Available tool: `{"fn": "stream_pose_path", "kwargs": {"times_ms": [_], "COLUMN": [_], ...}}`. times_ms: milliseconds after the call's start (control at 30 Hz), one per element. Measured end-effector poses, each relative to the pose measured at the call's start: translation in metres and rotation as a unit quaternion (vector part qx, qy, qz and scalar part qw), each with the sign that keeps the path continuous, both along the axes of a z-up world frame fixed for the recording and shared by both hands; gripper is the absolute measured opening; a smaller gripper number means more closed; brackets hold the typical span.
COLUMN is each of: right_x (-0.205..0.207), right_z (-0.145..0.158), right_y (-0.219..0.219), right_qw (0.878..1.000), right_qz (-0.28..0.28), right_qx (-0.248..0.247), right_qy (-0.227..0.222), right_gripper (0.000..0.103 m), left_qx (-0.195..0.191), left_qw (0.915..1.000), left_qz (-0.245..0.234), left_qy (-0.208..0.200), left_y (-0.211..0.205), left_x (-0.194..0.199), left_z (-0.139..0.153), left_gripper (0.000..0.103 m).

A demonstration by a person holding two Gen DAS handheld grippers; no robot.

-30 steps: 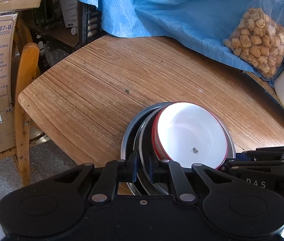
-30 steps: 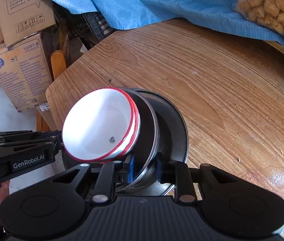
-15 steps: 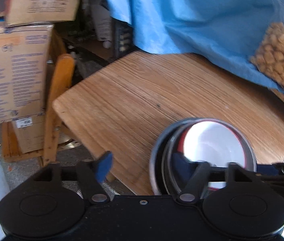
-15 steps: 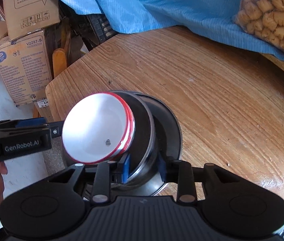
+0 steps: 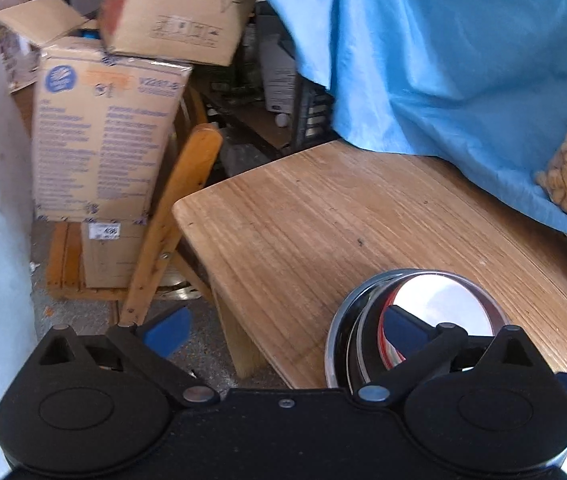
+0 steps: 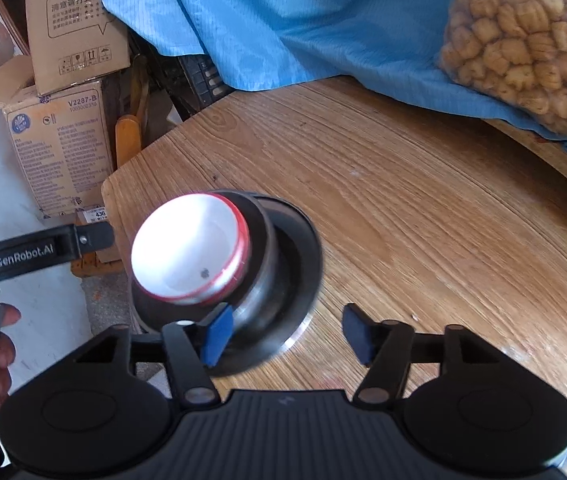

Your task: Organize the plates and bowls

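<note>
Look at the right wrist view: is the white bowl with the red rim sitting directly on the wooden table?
No: the white bowl is nested in a metal bowl over a metal plate.

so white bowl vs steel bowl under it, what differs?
White bowl: opaque white with a red rim, smaller, nested on top. Steel bowl: bare shiny metal, wider, under the white bowl and sitting in a still wider steel dish. Both are round, upright and stacked near the table corner. Neither is gripped.
</note>
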State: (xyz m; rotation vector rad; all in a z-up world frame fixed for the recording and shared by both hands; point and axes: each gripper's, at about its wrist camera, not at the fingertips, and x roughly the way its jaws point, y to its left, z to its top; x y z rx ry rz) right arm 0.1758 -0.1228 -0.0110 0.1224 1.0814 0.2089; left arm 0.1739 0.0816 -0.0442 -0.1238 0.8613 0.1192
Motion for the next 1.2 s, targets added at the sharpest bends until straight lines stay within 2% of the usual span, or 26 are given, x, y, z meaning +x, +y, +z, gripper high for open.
{"fn": "stream_pose_path", "kwargs": {"times_ms": [300,433,700,1200], "right_x": [-0.024,-0.032,-0.053,-0.093], "right_z": [0.012,0.015,0.018,0.016], "right_y": [-0.021,-0.026,-0.030,-0.063], "right_qw": [0.999,0.999,0.998,0.998], "right_qz": [-0.004,0.010,0.036,0.040], "right_qx": [0.015,0.029,0.018,0.005], "right_qy": [-0.034,-0.043,-0.049,-0.046], "right_gripper": [0.095,0.096,0.102,0.103], "left_qx": [-0.009,-0.006,-0.008,0.011], "left_qw": [0.9995,0.9994,0.9988,0.9990], "left_qz": [0.016,0.016,0.019,-0.001], "left_qy": [-0.027,-0.029,-0.043,-0.043], "left_y": [-0.005,-0.010,-0.022,-0.065], "left_x": [-0.041,-0.056,-0.090,-0.142], "left_z": [0.006,0.007,0.011,0.008], "left_gripper": [0.102,0.102,0.102,0.102]}}
